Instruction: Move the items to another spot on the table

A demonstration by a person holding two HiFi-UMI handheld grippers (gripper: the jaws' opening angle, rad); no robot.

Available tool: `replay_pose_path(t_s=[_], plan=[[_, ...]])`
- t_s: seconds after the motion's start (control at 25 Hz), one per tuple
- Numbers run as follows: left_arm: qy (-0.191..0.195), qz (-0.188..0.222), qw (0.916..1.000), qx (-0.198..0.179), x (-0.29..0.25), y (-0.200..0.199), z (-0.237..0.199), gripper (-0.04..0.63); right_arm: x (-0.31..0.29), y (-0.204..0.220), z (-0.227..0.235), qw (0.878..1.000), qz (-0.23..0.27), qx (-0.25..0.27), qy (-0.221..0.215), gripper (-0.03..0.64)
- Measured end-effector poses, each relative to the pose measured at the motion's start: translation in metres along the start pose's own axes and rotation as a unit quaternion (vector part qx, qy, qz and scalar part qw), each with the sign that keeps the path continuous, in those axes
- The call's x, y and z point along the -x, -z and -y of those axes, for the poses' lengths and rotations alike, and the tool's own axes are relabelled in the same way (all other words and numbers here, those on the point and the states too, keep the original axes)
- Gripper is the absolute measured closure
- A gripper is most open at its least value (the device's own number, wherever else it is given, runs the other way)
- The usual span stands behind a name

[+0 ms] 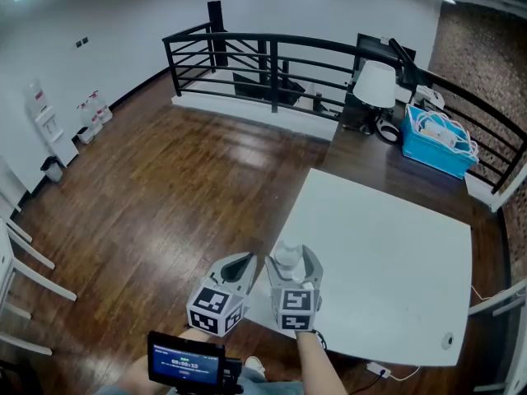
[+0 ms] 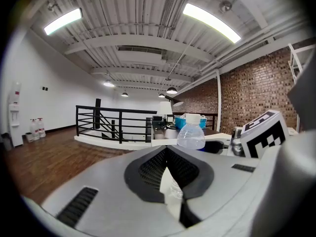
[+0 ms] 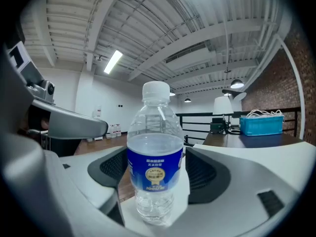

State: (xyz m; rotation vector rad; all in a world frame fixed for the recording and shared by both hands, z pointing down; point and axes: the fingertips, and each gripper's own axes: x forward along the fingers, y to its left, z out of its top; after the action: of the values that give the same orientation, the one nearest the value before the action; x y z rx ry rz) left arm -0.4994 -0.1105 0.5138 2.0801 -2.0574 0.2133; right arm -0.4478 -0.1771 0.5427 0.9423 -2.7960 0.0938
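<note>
Jaws of right gripper (image 1: 295, 263) stand spread around upright bottle (image 1: 287, 253) at near corner of table (image 1: 387, 253), head view; left gripper (image 1: 239, 270) sits just beside, to its left. Left gripper view: jaws look closed and empty, though the gap is hard to read; bottle (image 2: 191, 132) lies ahead-right. Right gripper view: bottle (image 3: 155, 157) centred between jaws, slim gaps either side, long axis vertical.

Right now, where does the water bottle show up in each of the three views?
Head view: the water bottle is at bottom centre, at the near corner of the white table.
Left gripper view: just right of centre, with only its upper part showing.
Right gripper view: upright at centre foreground.
Shared landmark: the white lamp shade, at upper right, centre and right of centre.
</note>
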Motion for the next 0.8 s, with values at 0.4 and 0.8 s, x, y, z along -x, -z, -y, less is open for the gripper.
replay_pose_path(t_s=[0.4, 0.8], plan=[[0.001, 0.003, 1.0, -0.004, 0.006, -0.002, 0.013, 0.58, 0.02, -0.003, 0.002, 1.0, 0.006, 0.002, 0.008, 0.245], [0.014, 0.012, 0.9998, -0.003, 0.017, -0.013, 0.043, 0.58, 0.061, -0.025, -0.014, 0.999, 0.025, 0.026, -0.013, 0.287]])
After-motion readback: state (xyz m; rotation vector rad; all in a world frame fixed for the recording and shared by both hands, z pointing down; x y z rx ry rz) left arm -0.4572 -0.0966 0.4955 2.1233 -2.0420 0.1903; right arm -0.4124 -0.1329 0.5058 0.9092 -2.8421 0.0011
